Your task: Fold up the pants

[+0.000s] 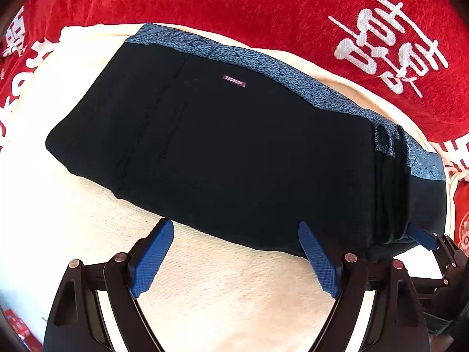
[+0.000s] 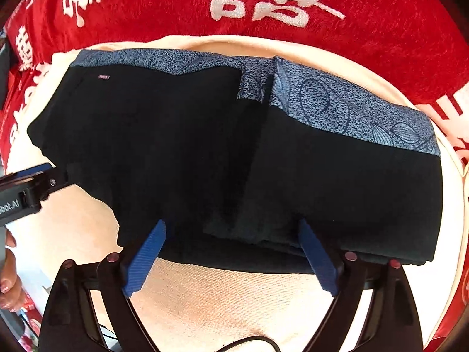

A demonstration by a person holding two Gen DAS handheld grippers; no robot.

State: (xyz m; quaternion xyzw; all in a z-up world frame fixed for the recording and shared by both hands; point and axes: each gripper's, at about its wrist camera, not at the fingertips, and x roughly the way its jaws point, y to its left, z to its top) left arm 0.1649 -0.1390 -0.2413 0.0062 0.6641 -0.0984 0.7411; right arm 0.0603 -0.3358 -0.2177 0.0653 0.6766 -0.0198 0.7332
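Observation:
The black pants (image 1: 219,146) lie folded into a thick bundle on a cream cloth (image 1: 234,293), with a blue patterned band (image 1: 278,70) along the far edge and a small label (image 1: 234,81) on top. My left gripper (image 1: 234,224) is open at the bundle's near edge, and its right fingertip is against the fabric. In the right wrist view the pants (image 2: 176,146) show stacked layers with the band (image 2: 351,111) at the back. My right gripper (image 2: 231,223) is open, and the folded near edge lies between its wide-set fingers.
A red cloth with white characters (image 2: 146,14) surrounds the cream cloth (image 2: 219,293). The left gripper's body (image 2: 23,193) and a person's hand (image 2: 8,281) are at the left edge. A black cable (image 2: 252,341) runs along the bottom. The right gripper's blue finger (image 1: 422,236) shows at the bundle's right end.

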